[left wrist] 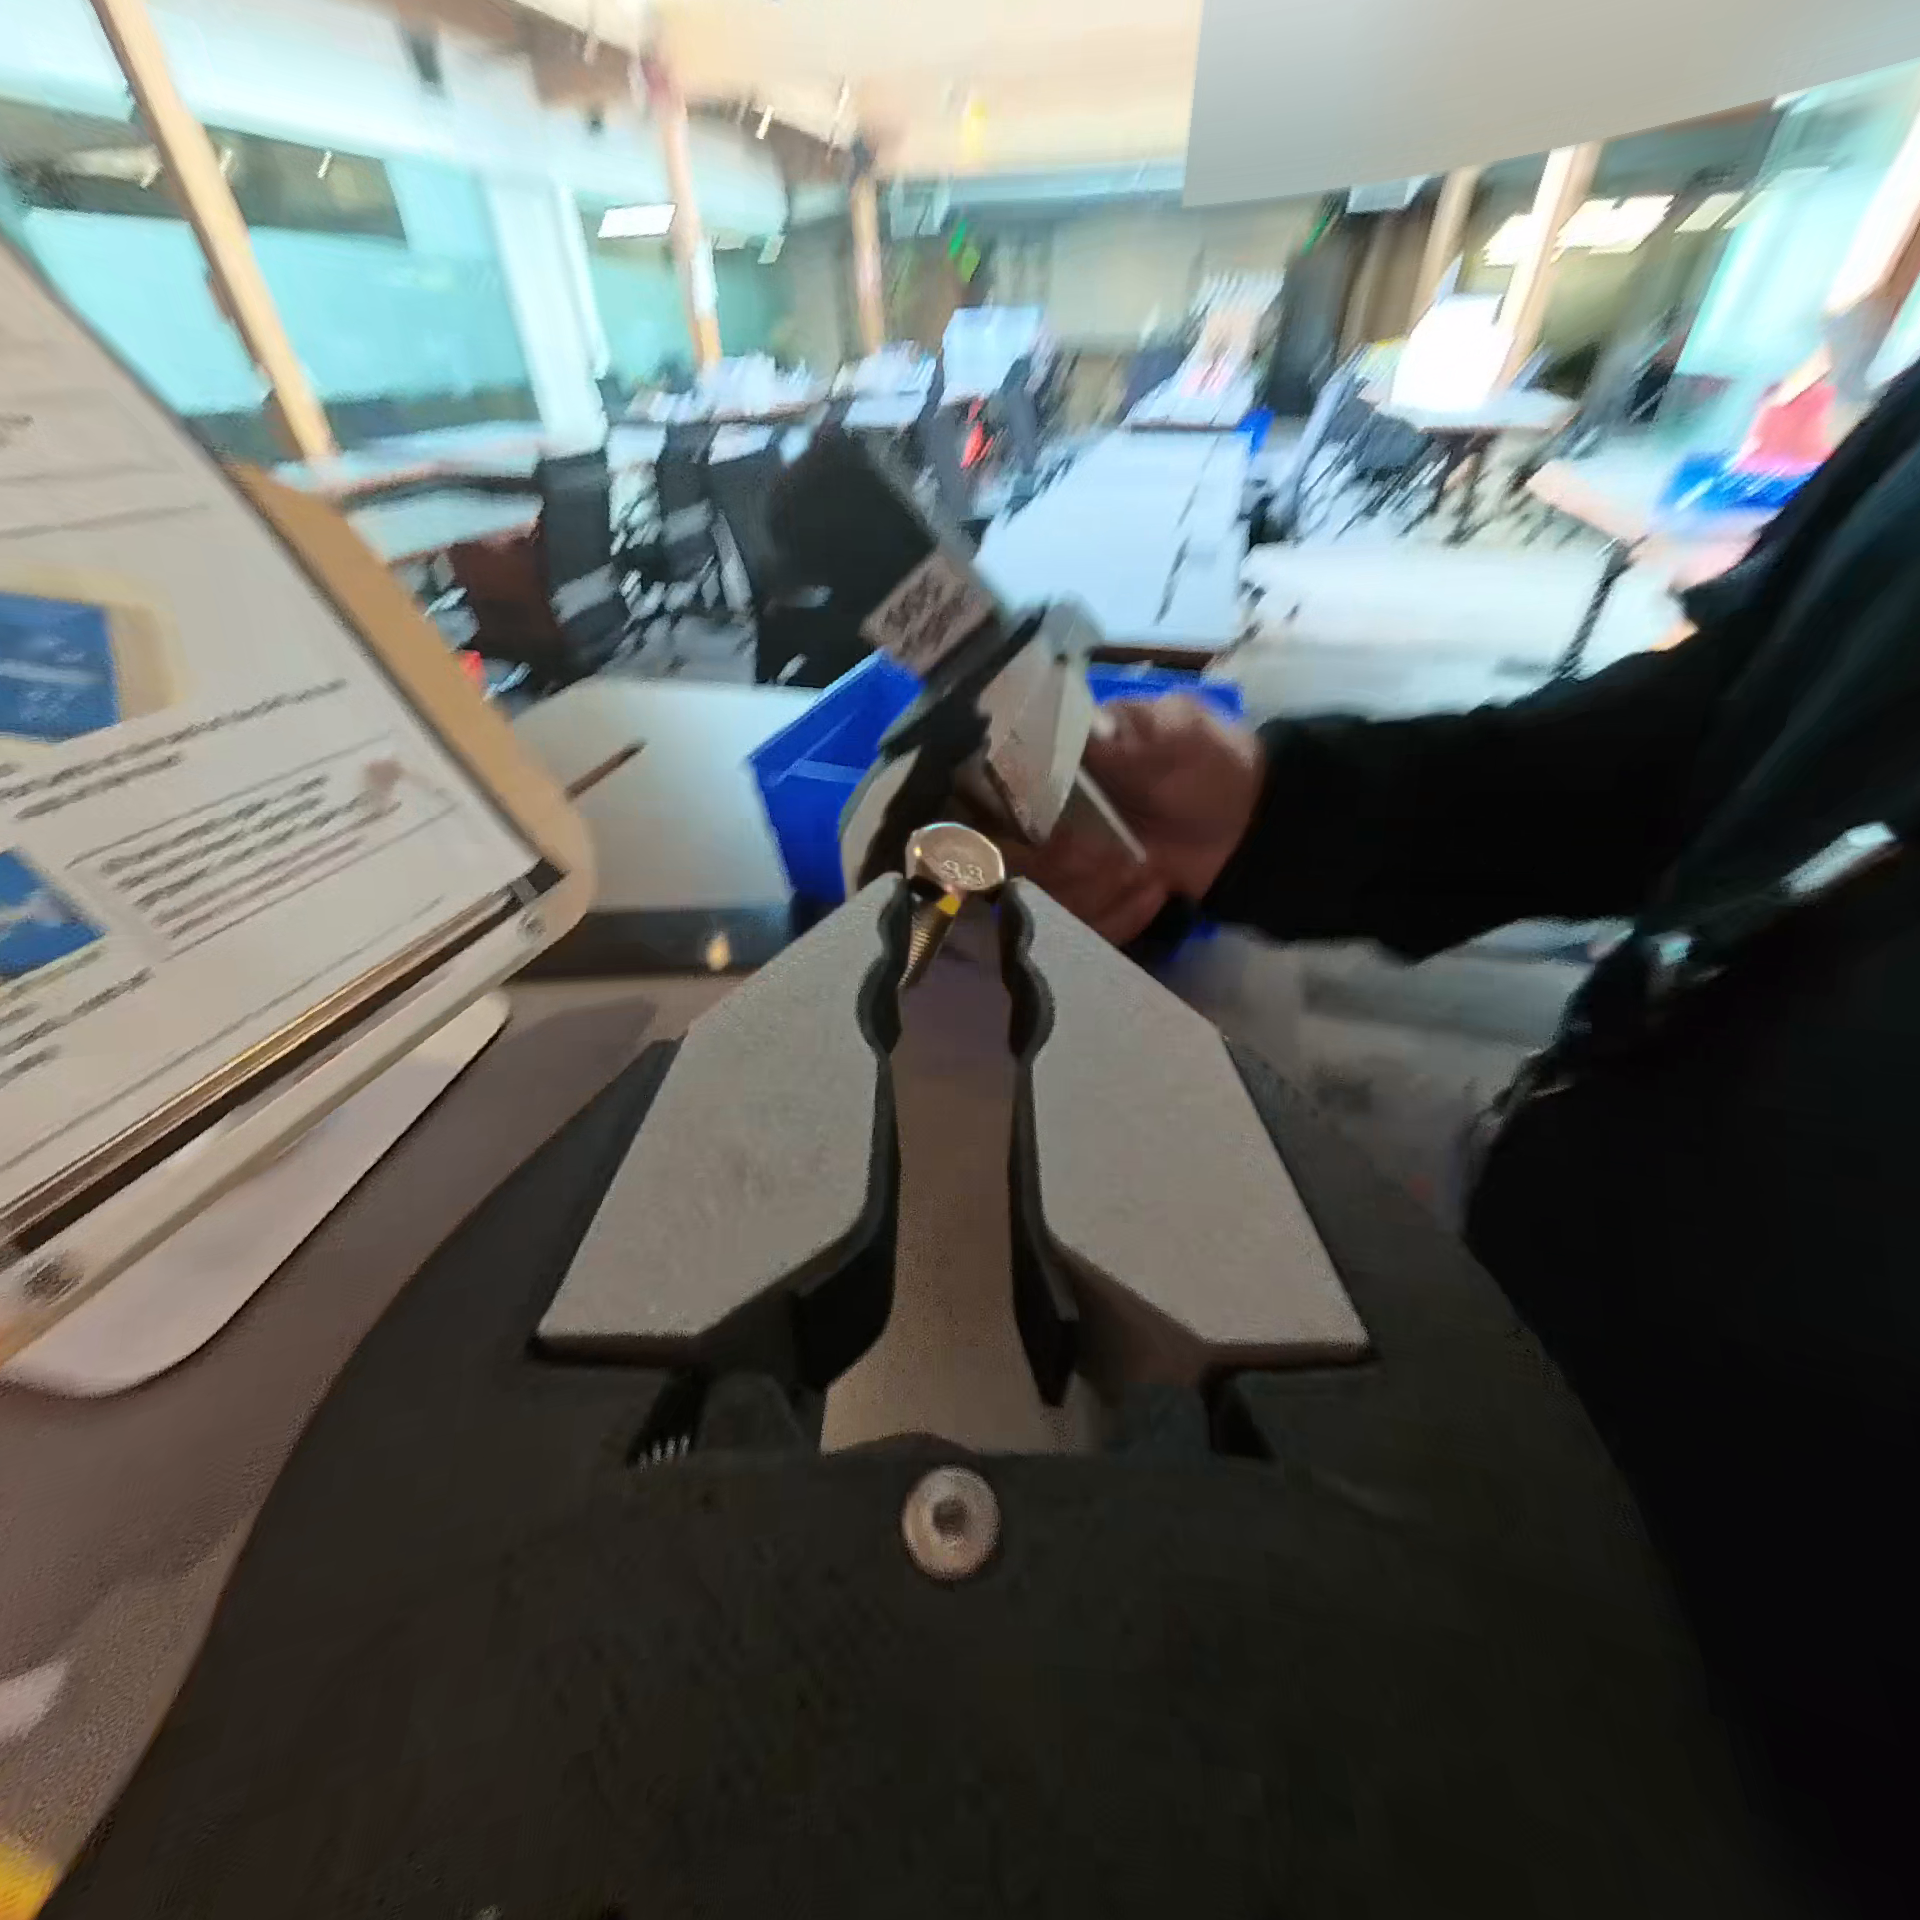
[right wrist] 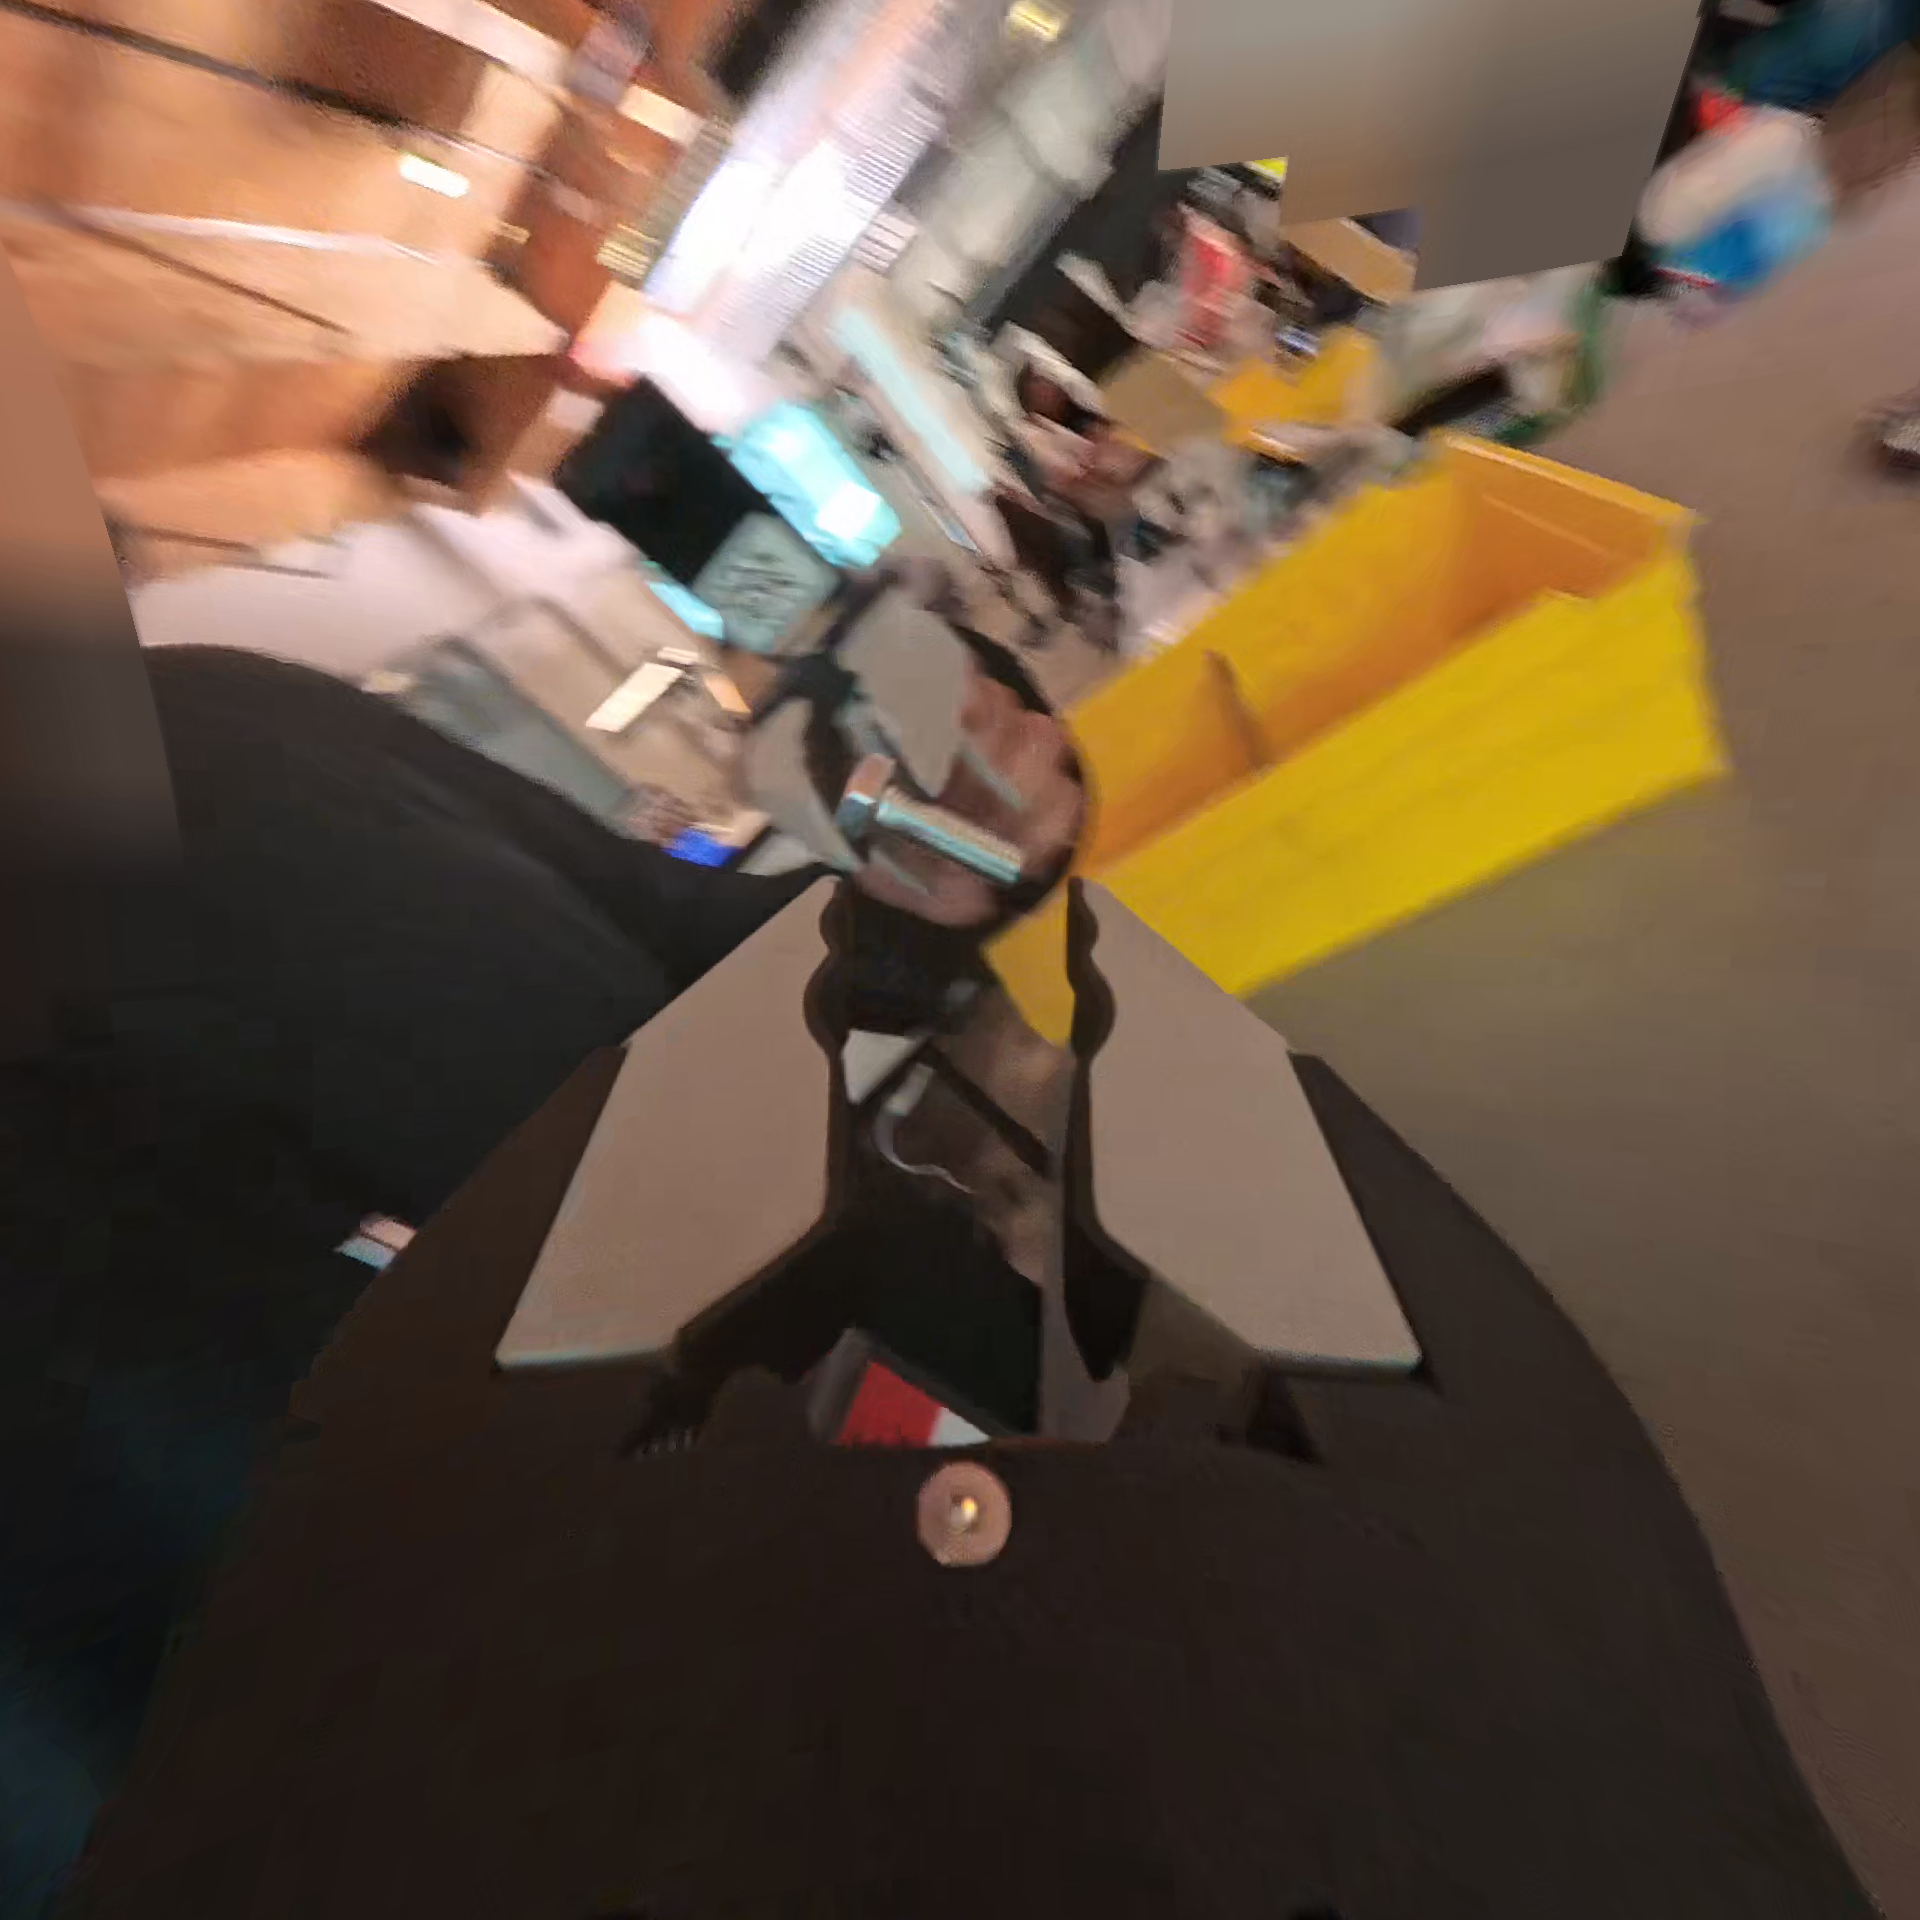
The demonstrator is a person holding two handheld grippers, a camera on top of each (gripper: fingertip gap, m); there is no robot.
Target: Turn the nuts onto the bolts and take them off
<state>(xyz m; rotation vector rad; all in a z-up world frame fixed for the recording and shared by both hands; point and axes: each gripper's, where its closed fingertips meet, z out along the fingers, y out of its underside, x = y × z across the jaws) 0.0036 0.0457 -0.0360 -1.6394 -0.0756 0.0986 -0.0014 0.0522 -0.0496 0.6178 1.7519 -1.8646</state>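
Note:
In the left wrist view my left gripper [left wrist: 951,902] is shut on a silver hex-head bolt [left wrist: 954,858]. The head sticks out past the fingertips and the threaded shank, with a yellow mark, runs back between the fingers. My right gripper [left wrist: 1003,696] is just beyond it, tilted, held by a hand [left wrist: 1164,800] in a black sleeve. In the blurred right wrist view my right gripper [right wrist: 954,896] is open and empty. The bolt [right wrist: 925,829] lies crosswise just past its fingertips, held by the left gripper [right wrist: 894,707]. No nut shows in either view.
A white stand with printed sheets [left wrist: 208,748] fills the left of the left wrist view. A blue bin [left wrist: 821,764] sits behind the grippers. A yellow divided bin [right wrist: 1403,686] lies on the grey table at right in the right wrist view. A person's dark clothing is close.

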